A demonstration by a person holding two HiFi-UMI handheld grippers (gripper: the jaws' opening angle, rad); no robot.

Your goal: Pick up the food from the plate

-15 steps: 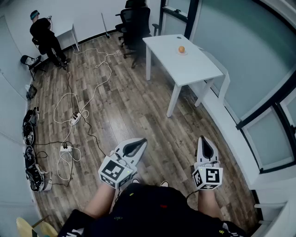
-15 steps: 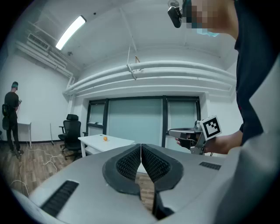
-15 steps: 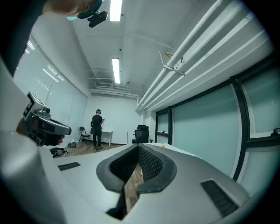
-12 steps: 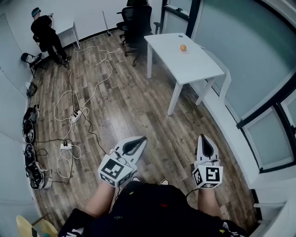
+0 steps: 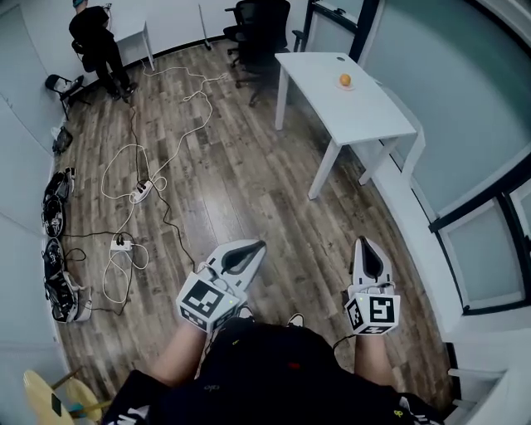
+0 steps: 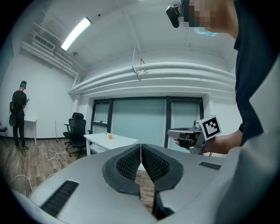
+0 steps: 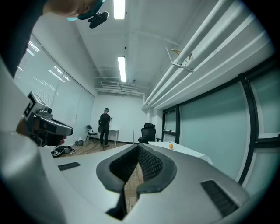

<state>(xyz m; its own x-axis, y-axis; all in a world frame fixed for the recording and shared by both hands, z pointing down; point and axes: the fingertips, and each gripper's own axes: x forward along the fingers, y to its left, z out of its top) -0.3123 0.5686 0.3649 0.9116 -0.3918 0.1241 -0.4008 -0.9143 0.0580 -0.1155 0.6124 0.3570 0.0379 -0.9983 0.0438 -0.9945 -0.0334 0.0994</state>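
Observation:
An orange round food lies on a small plate on the white table far across the room; it also shows small as the orange food in the left gripper view and the orange food in the right gripper view. My left gripper is held low near my body, jaws shut with nothing between them. My right gripper is beside it, also shut and empty. In the left gripper view the left gripper has its tips touching. The right gripper looks the same in its own view.
Wooden floor stretches between me and the table. White cables and power strips lie on the floor to the left. Black office chairs stand behind the table. A person in black stands at a small desk far left. Glass wall runs along the right.
The view has shifted forward and right: the table and the food sit a little further right in the head view. Both grippers keep their places and stay shut.

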